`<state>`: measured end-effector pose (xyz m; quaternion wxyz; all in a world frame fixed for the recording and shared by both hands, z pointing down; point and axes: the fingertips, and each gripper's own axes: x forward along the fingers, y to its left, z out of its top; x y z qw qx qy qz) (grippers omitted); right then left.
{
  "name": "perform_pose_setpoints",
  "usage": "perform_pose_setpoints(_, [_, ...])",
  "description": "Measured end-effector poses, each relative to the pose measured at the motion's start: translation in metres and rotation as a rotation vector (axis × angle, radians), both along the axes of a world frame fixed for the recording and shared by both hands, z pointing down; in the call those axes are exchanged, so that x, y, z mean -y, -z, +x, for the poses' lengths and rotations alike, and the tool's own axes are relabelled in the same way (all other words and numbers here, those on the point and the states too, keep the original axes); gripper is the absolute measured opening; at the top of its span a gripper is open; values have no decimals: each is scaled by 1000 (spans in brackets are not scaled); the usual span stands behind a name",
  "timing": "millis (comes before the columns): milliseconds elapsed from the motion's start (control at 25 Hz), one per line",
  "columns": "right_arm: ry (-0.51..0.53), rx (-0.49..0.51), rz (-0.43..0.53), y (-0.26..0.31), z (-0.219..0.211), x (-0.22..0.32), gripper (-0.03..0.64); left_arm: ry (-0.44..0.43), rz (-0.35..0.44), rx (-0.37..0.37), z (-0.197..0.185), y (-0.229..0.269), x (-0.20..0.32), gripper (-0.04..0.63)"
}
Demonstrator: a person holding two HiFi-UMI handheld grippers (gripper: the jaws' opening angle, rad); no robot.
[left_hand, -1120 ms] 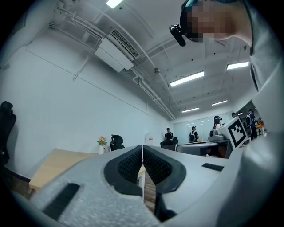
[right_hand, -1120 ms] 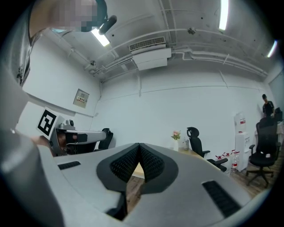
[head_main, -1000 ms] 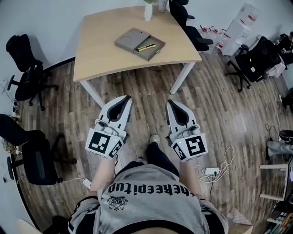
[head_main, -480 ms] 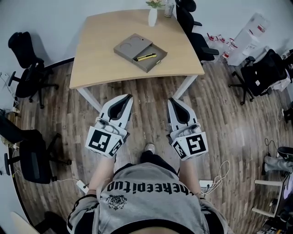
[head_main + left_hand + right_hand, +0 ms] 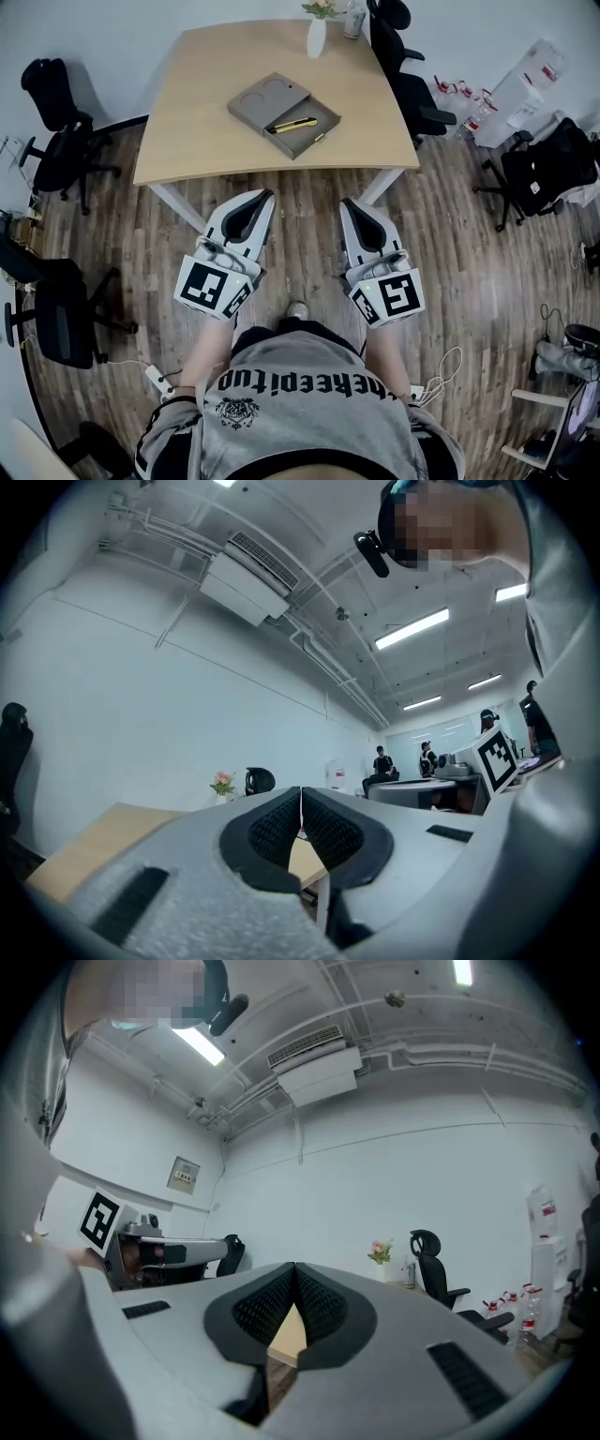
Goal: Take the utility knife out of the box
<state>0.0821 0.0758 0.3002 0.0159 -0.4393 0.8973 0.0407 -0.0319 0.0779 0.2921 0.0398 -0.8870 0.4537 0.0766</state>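
The table (image 5: 187, 122) sits well ahead of the person, with both hands out over the wood floor (image 5: 300, 225) short of its near edge, so nothing's in reach yet. The first risk is probably a low arm bumping that edge and jolting everything on top. A black chair (image 5: 412, 89) is parked at the table's right side, so a wide right elbow could clip it. The grey box (image 5: 262, 94) lies open near the middle of the table and looks light, so a one-sided poke might just slide it along. The left gripper (image 5: 265, 195) and right gripper (image 5: 347, 202) are both clenched tight with nothing between the jaws. If the one going in doesn't open first, it'll only shove stuff around. The white vase (image 5: 317, 39) stands at the far edge, well apart from the box, so only a real overreach tips it. The yellow-and-black knife (image 5: 292, 124) lies flat in the box's tray half. It's a thin target, so the jaws could catch the tray wall or pinch one end, and then it swings and drops.
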Motion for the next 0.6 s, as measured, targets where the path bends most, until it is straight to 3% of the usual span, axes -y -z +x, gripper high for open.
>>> perform_pose_setpoints(600, [69, 32, -35, -17, 7, 35, 6, 53, -27, 22, 14, -11, 28, 18])
